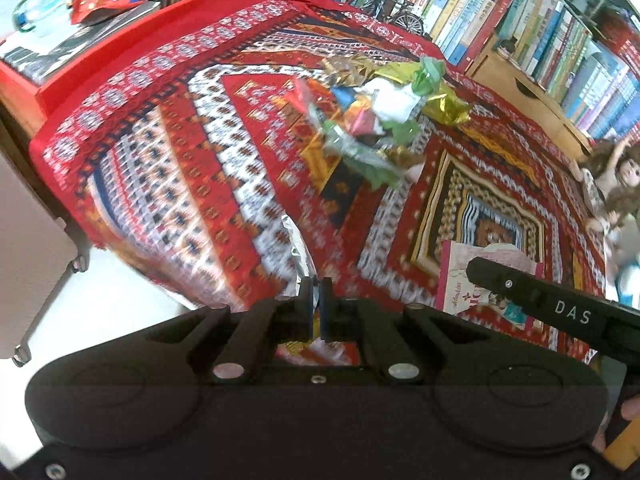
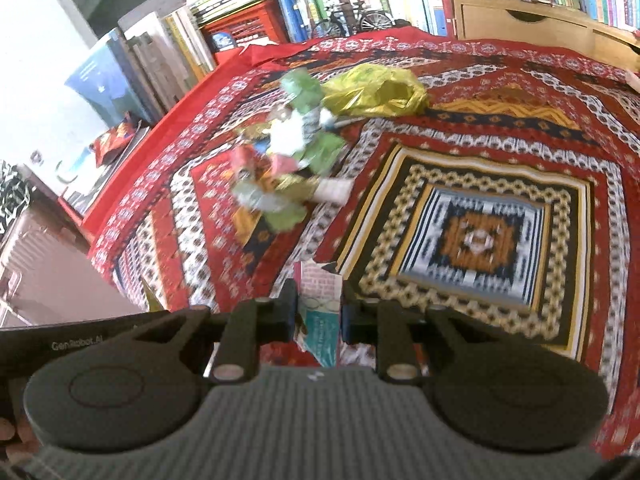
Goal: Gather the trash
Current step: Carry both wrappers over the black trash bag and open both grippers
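Both grippers loaded over the patterned bench point(image 1: 168, 168).
Left gripper point(image 1: 316, 304) pinches a silver foil wrapper point(image 1: 298, 256), long axis running away from the fingers; right gripper point(image 2: 318, 312) clamps a pink-and-teal packet point(image 2: 320, 304) likewise — only the left view shows a doll point(image 1: 612, 188). Trash heap point(image 2: 296, 160) lies mid-bench.
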